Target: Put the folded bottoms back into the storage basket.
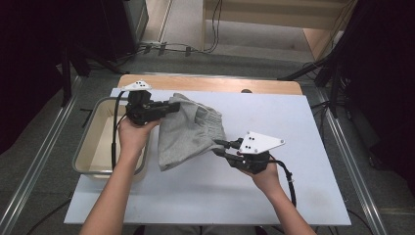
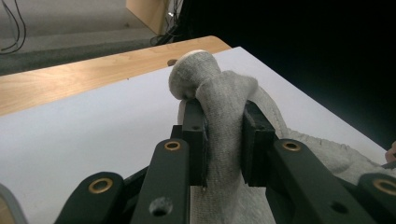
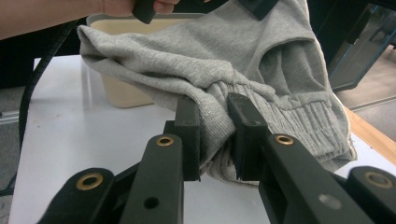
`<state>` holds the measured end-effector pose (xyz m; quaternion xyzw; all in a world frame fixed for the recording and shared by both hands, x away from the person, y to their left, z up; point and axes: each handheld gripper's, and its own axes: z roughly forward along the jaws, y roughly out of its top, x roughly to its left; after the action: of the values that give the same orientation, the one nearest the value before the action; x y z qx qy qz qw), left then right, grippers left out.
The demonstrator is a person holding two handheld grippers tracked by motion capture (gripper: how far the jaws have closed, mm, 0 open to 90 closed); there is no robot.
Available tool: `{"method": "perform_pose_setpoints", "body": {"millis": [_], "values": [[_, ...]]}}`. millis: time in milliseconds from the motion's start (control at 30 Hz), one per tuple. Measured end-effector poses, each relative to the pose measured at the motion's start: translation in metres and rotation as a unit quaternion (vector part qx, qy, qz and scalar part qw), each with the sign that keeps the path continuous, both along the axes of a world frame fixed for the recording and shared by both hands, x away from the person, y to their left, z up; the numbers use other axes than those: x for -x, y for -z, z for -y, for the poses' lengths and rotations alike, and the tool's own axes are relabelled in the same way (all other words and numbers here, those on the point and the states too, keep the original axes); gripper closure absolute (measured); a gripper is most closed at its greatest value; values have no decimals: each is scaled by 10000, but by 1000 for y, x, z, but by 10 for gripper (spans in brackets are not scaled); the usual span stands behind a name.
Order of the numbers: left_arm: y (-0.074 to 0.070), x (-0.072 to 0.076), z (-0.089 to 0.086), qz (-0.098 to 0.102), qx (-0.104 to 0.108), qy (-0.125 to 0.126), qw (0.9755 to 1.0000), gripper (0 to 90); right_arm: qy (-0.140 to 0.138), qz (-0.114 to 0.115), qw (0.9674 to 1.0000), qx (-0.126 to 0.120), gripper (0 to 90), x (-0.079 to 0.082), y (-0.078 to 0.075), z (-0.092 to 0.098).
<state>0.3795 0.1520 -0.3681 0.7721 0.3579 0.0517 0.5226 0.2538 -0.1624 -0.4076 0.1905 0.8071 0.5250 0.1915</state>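
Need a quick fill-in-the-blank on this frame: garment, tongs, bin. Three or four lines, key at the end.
1. Both tongs are shut on a ____ knit garment with an elastic waistband.
2. The left tongs and the right tongs hold the garment over the ____ table top.
3. The cream bin sits at the table's ____ edge in the high view.
4. In the right gripper view, the jaws pinch the cloth at its ribbed ____.

Missing words: grey; white; left; waistband
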Motion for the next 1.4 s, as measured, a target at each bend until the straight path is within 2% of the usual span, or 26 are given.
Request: {"method": "perform_pose_setpoints", "body": {"millis": [967,1067,1400], "values": [[-11,-2,-36,7,-90,-103,9999,752,-235,-4,9997,-57,731,-13,-6,-36],[-12,-2,-39,54,-87,-67,9999,752,-265,2,9996,-56,731,-14,-6,-39],[-12,-3,-51,34,-74,-77,9999,752,-329,20,9995,-32,730,-16,-8,-51]]}}
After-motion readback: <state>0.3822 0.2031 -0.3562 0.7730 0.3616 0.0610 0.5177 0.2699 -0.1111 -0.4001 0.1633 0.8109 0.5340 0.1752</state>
